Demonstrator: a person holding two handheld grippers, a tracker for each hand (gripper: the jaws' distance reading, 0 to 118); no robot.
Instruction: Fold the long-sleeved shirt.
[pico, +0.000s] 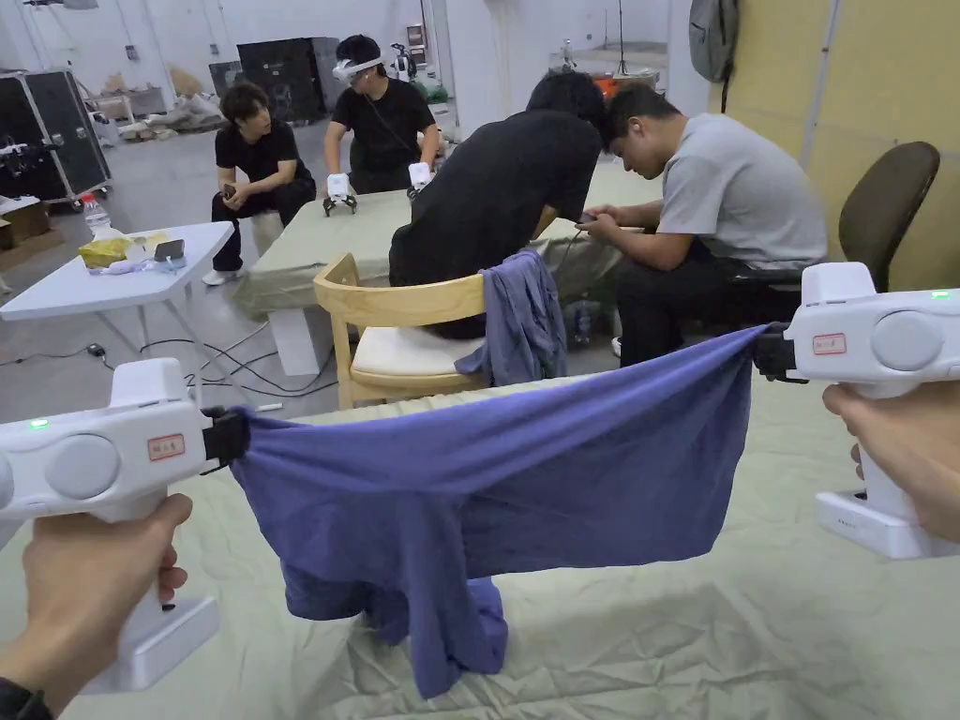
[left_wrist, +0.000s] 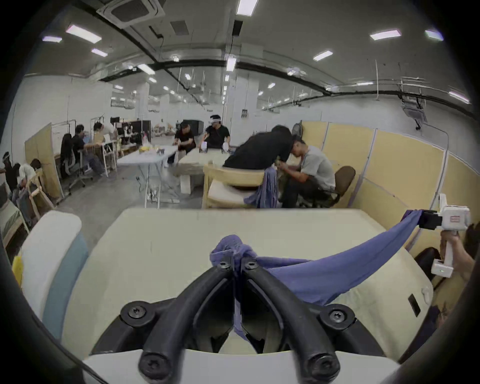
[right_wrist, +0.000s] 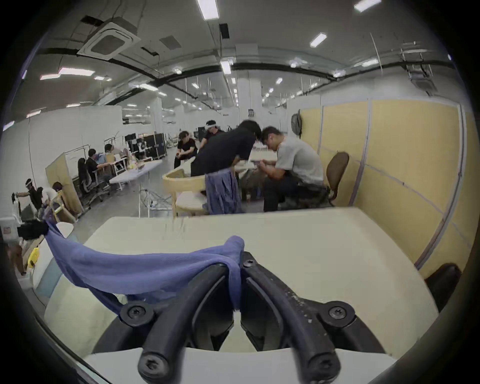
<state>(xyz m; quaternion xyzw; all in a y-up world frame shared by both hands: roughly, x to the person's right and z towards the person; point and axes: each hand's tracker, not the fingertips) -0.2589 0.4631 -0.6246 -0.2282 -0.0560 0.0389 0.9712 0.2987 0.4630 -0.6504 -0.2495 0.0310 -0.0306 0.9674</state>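
A blue-purple long-sleeved shirt hangs stretched between my two grippers above a pale green table cover. The left gripper is shut on one corner of the shirt, its jaws pinched together on the cloth. At the other corner the right gripper is shut too, with fabric bunched between its jaws. The shirt's lower end and a sleeve droop down and touch the table.
Beyond the table's far edge stands a wooden chair with another blue garment draped on it. Several people sit around a second covered table. A white folding table is at left, yellow partition panels at right.
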